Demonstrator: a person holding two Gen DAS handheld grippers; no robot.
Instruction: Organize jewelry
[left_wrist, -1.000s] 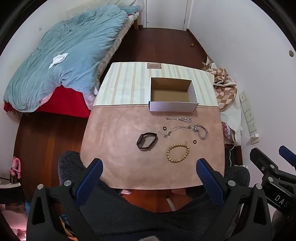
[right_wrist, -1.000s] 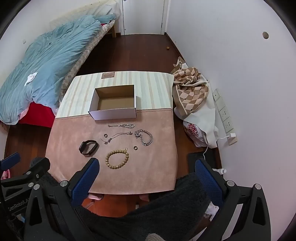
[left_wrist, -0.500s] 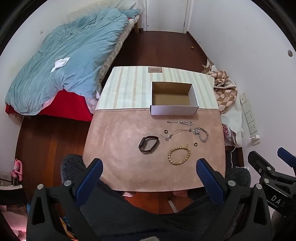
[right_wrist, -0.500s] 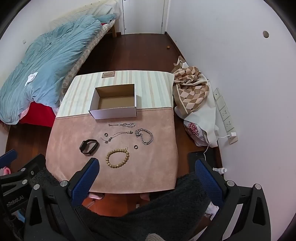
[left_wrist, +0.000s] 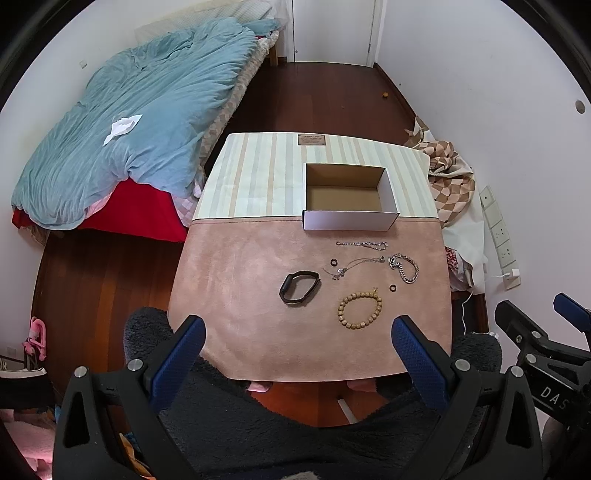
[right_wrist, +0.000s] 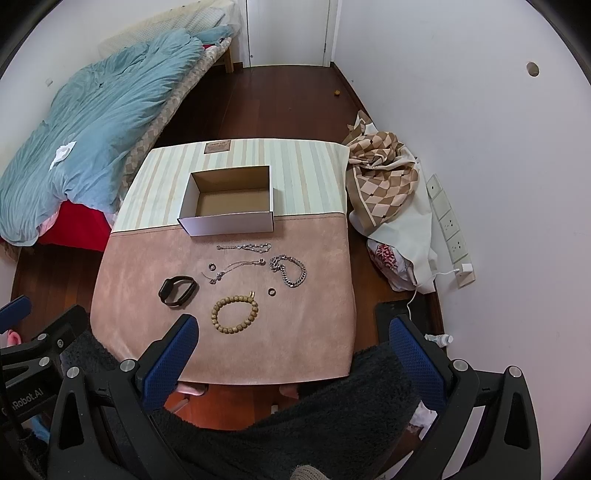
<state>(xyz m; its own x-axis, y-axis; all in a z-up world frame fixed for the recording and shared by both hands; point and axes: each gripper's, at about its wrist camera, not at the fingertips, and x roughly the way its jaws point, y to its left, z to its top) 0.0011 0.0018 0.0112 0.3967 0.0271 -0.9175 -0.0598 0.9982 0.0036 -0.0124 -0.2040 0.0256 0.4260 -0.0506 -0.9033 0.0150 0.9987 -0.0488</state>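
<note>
An open, empty cardboard box (left_wrist: 347, 197) (right_wrist: 229, 206) stands mid-table. In front of it on the pink cloth lie a thin silver chain (left_wrist: 362, 244), a silver necklace (left_wrist: 354, 264), a chunky silver chain bracelet (left_wrist: 404, 267) (right_wrist: 290, 271), two small dark rings (left_wrist: 334, 262) (left_wrist: 393, 287), a black wristband (left_wrist: 299, 288) (right_wrist: 177, 291) and a wooden bead bracelet (left_wrist: 360, 310) (right_wrist: 234, 309). My left gripper (left_wrist: 299, 354) and right gripper (right_wrist: 295, 354) are both open and empty, held high above the table's near edge.
The table (left_wrist: 240, 332) has a striped cloth at the far half. A bed with a blue duvet (left_wrist: 129, 122) is at the left. A checkered cloth (right_wrist: 384, 181) and wall sockets (right_wrist: 448, 225) are at the right. Dark fleece clothing (left_wrist: 295, 424) fills the foreground.
Both grippers have risen and drawn back a little; the table looks slightly smaller and farther. Nothing on the table has moved.
</note>
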